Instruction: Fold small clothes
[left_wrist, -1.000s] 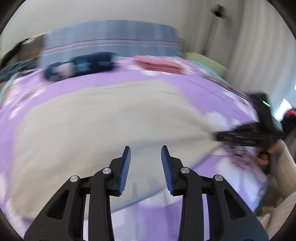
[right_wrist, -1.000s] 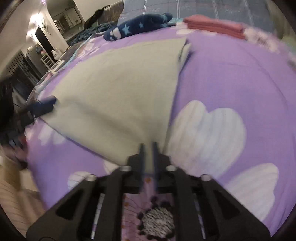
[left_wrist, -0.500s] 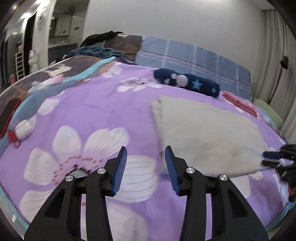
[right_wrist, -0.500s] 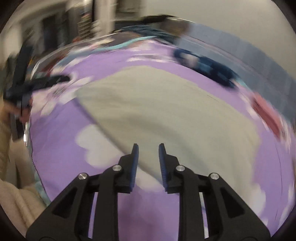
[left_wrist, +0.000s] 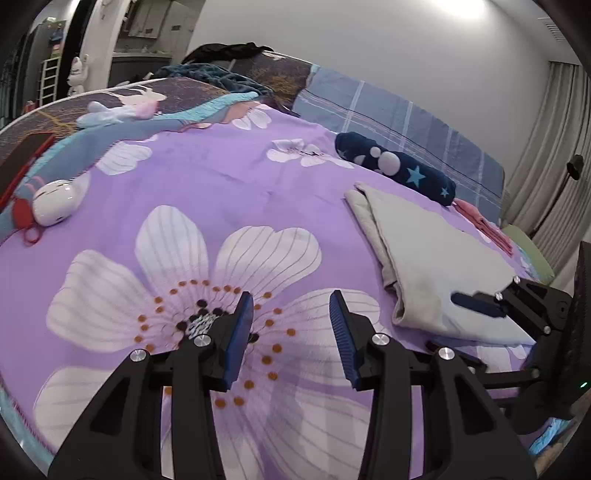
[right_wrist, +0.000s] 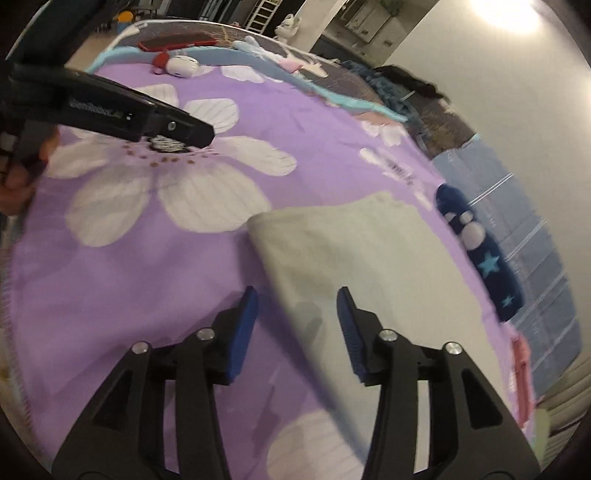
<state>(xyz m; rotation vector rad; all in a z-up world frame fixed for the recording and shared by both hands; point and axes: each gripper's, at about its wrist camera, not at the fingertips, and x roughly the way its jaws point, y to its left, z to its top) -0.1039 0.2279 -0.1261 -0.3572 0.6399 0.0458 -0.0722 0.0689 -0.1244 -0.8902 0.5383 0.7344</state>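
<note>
So the biggest thing here is the bed, covered by a purple bedspread (left_wrist: 221, 192) with huge white flowers printed on it. At the head end there's a blue plaid pillow (left_wrist: 399, 122), and along the far side a darker blanket with a teal edge.

Next down in size is the beige garment (left_wrist: 436, 266), lying folded flat on the bedspread toward the pillow side. Its folded edge faces the middle of the bed, and you can see layers stacked along that edge. Just past it, toward the pillow, sits a rolled navy piece with stars and white dots (left_wrist: 395, 166), and beside that a folded pink item (left_wrist: 484, 225).

The left gripper (left_wrist: 291, 332) hovers over the big flower print, jaws spread wide apart with nothing between them, clear of the garment. The right gripper (right_wrist: 297, 325) is also wide apart and empty; it sits low over the near corner of the beige garment (right_wrist: 351, 258). From the left wrist view its fingertip (left_wrist: 476, 304) looks to be right at the cloth's near edge, but I can't tell if it's touching.

Smaller stuff: a white round gadget (left_wrist: 55, 201) with a red cord near the bed edge, and a red phone (right_wrist: 177, 41) beyond it.
</note>
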